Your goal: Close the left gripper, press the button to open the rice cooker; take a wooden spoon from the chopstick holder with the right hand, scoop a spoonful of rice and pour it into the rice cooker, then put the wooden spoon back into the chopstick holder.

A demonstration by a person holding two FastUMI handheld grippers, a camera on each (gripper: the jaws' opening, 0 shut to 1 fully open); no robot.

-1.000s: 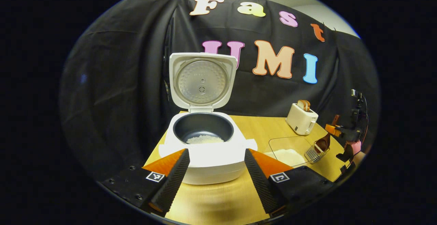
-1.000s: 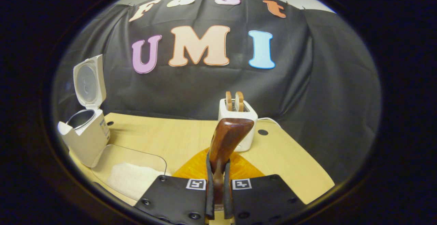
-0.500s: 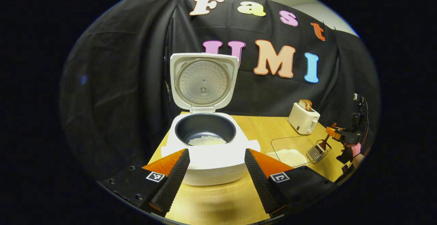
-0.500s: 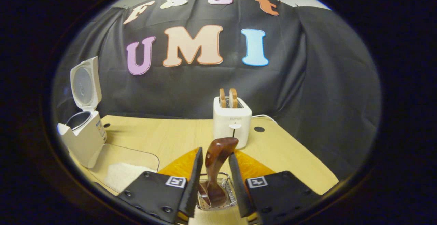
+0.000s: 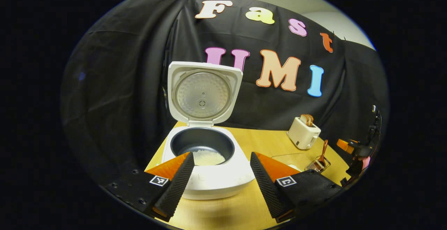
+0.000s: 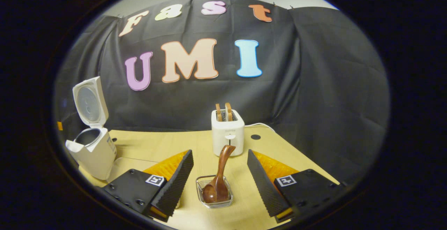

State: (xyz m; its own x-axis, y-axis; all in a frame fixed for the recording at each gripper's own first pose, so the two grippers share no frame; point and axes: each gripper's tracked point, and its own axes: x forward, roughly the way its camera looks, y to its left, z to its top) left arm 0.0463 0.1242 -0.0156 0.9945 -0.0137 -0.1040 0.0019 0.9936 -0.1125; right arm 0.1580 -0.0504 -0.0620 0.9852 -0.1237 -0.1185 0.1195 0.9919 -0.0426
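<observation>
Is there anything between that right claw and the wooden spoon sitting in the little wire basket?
Nothing visible. The right gripper is open, and the wooden spoon stands in the chopstick holder straight ahead, in the gap between its fingers, touching neither.

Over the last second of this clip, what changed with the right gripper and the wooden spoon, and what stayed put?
The right gripper went from shut on the wooden spoon to open, letting it go and backing away. The spoon now stands bowl-down in the chopstick holder, free of both fingers. Unchanged: the rice cooker is open with rice in its pot, the left gripper open before it, the toaster in place.
</observation>
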